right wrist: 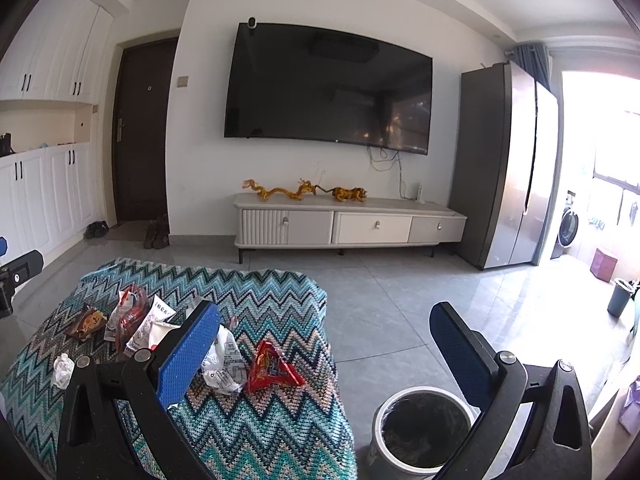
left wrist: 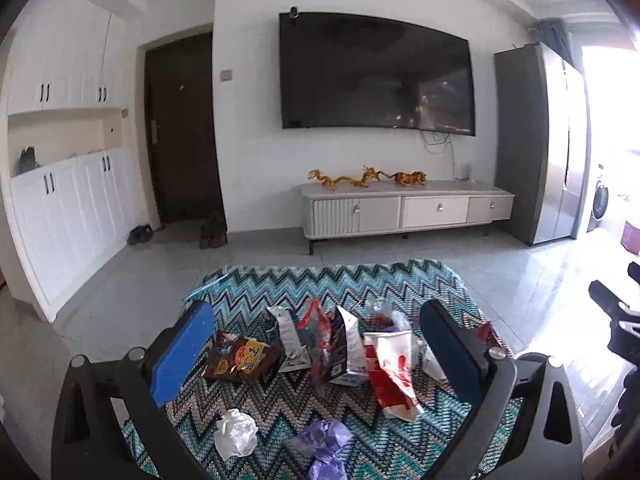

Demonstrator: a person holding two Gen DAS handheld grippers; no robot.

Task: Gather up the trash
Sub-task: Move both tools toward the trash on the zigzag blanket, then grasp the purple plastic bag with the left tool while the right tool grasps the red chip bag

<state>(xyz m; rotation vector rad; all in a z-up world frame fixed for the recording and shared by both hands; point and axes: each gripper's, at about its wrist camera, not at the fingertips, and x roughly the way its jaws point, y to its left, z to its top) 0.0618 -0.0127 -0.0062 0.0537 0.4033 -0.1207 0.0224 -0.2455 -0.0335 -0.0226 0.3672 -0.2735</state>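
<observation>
Mostly light, crinkly litter on a zigzag cloth

Zigzag cloth covers a low surface; what is under it is hidden. Bin stands on the floor just beside it, rim partly cut off behind the right gripper, whose blue pads are spread wide, holding nothing. Left gripper likewise gapes empty above the pile. Red-and-white bag, brown snack packet, red wrapper: probably thin, slick film; pinch a raised edge. White paper wad and purple scrap look soft; squeeze mid-body. Printing is unreadable.
</observation>
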